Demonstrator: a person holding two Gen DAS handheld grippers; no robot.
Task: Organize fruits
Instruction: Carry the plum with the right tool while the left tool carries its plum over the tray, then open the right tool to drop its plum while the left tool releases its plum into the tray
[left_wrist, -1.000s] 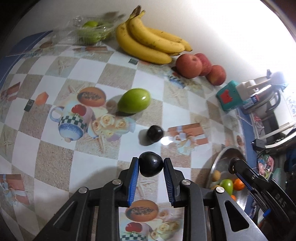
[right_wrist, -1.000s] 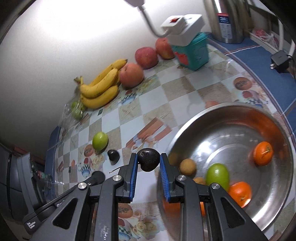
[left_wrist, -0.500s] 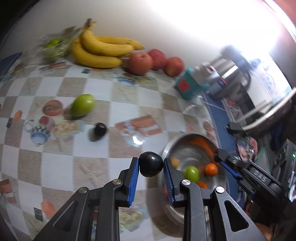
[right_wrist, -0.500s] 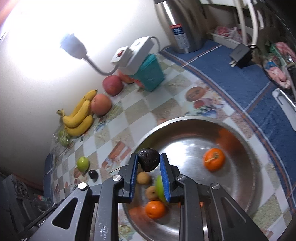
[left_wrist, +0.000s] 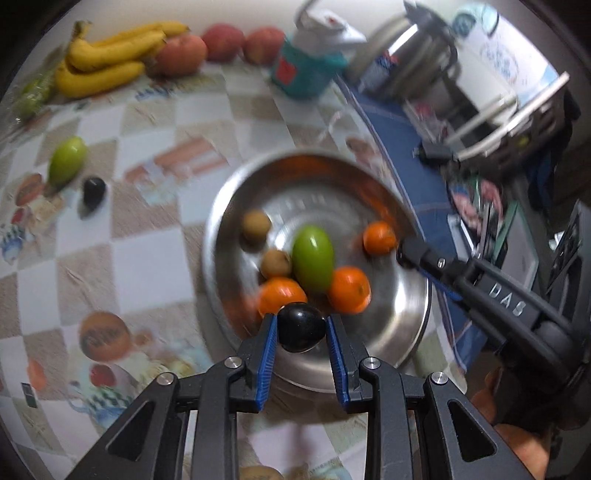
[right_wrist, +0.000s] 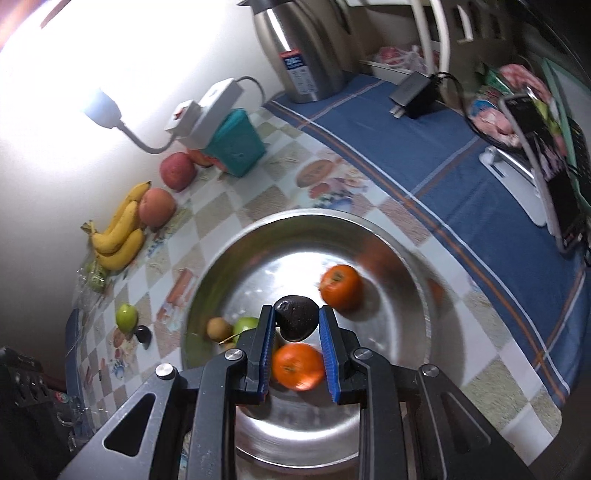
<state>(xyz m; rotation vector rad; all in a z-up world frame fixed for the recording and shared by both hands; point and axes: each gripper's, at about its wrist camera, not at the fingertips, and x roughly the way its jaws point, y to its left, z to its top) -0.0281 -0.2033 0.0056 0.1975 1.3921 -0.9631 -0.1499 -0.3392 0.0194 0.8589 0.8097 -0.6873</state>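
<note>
Left tongs (left_wrist: 301, 328): you are clamping a dark plum (left_wrist: 301, 328) between the blue pads, hanging over the 6 o'clock rim of the steel bowl (left_wrist: 221, 229).

Right tongs (right_wrist: 297, 323): you are gripping a second dark plum (right_wrist: 296, 317), speckled and matte, above the bowl's (right_wrist: 369, 435) middle. In the left wrist view these tongs (left_wrist: 402, 254) are entering from 3 o'clock.

Bowl contents, left wrist view: a green mango (left_wrist: 313, 258) is lying at centre; three oranges are sitting at 2 o'clock (left_wrist: 379, 238), 5 o'clock (left_wrist: 349, 290) and 6 o'clock (left_wrist: 281, 297) of it; two small brown fruits (left_wrist: 256, 226) (left_wrist: 275, 263) are resting at its 9 to 10 o'clock, possibly longans, too blurred to tell.

Surface (left_wrist: 147, 258), checked cloth: a green mango (left_wrist: 67, 160) and a third dark plum (left_wrist: 93, 190) are lying just beside each other at 9 o'clock of the bowl, well apart from it.

Along the wall at 11 o'clock: a banana bunch (left_wrist: 107, 62) is touching the first of three red apples (left_wrist: 181, 55) in a row; a bag of green fruit (left_wrist: 31, 96) is lying at the bananas' 8 o'clock.

At 12 o'clock: a teal box (left_wrist: 303, 74) is carrying a white power strip (left_wrist: 325, 27). A steel kettle (right_wrist: 306, 48) is standing on the blue cloth (right_wrist: 424, 155) beyond.
</note>
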